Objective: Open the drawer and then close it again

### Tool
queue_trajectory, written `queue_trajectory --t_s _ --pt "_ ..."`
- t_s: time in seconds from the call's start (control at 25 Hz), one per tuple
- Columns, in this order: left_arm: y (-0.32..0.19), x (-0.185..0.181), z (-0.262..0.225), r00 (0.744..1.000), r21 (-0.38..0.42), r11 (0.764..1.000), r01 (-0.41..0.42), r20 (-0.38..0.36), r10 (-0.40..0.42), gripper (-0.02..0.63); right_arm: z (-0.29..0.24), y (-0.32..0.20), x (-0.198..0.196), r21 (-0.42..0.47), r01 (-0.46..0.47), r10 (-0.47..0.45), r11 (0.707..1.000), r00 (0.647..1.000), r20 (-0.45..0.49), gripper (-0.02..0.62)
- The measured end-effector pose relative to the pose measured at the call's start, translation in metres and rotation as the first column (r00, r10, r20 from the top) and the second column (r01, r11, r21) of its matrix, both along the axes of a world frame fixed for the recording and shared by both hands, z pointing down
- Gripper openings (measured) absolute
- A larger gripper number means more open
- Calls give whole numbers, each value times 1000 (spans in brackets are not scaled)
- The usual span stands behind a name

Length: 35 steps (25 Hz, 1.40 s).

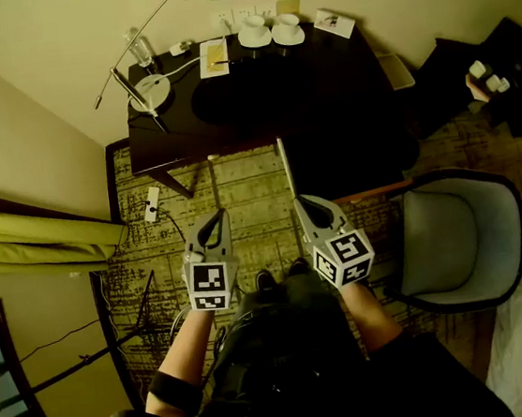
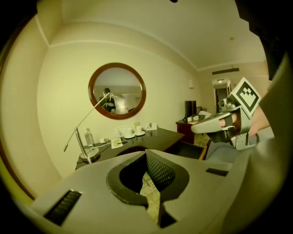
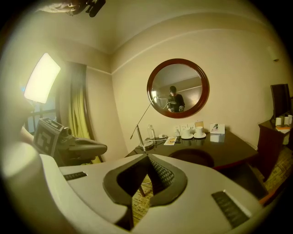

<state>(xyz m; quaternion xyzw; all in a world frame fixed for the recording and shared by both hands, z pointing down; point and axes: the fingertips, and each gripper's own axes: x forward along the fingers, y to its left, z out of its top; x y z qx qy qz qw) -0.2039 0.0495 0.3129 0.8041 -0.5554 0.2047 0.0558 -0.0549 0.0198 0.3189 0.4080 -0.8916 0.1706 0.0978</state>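
1. Nearest, the left gripper (image 1: 218,215) and the right gripper (image 1: 299,200) are held side by side, apart from one another, above the patterned carpet (image 1: 248,181). Both are pointed toward the desk (image 1: 322,87) and nothing is touched by either.
2. The left gripper's jaws are seen pressed together at their tips. Only a hollow is left between the pads, and nothing lies in it.
3. The right gripper's jaws are likewise pressed together, and nothing is pinched.
4. A strip of open carpet is left between the gripper tips and the desk's front edge. It is bounded at the left by the green curtain (image 1: 30,245) and at the right by the grey chair (image 1: 457,231), which stands near the right hand.
5. The drawer (image 1: 377,189) is found below the right part of the desk's front edge. It appears drawn out, with its wood-coloured rim lying toward the chair, to the right of the right gripper's tip and apart from it.
6. By the desk's left edge a lamp (image 1: 149,92) is set, with a water bottle (image 1: 140,49) at the back left corner.
7. Along the back edge a notepad (image 1: 213,57), two cups (image 1: 254,32) on saucers and a card (image 1: 334,23) are lined up. The desk's middle and front are left as bare dark top.
8. Farthest, a round mirror (image 3: 178,87) is hung on the wall above the back edge.
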Motion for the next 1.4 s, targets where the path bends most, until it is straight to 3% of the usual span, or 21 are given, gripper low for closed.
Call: queue_trajectory --t_s 0.44,0.84,1.08,1.28,1.4 --pt "-26 29 9 998 -42 997 63 3 -63 -6 25 -25 18 -76 57 -51 996 996 78 -4" --pt "-43 23 21 997 -75 997 19 82 -13 -6 48 -34 8 -175 17 14 984 984 177 -4" --pt "-50 -7 45 990 -119 990 -71 115 85 -6 79 -29 -32 -282 -67 142 957 956 255 -3" --pt "-51 -33 70 960 -122 970 -210 162 229 -6 120 -29 -80 -403 -160 309 901 889 338 32" --pt "-50 -49 91 944 -138 952 -275 147 294 -6 150 -32 -109 -448 -204 383 871 852 357 34"
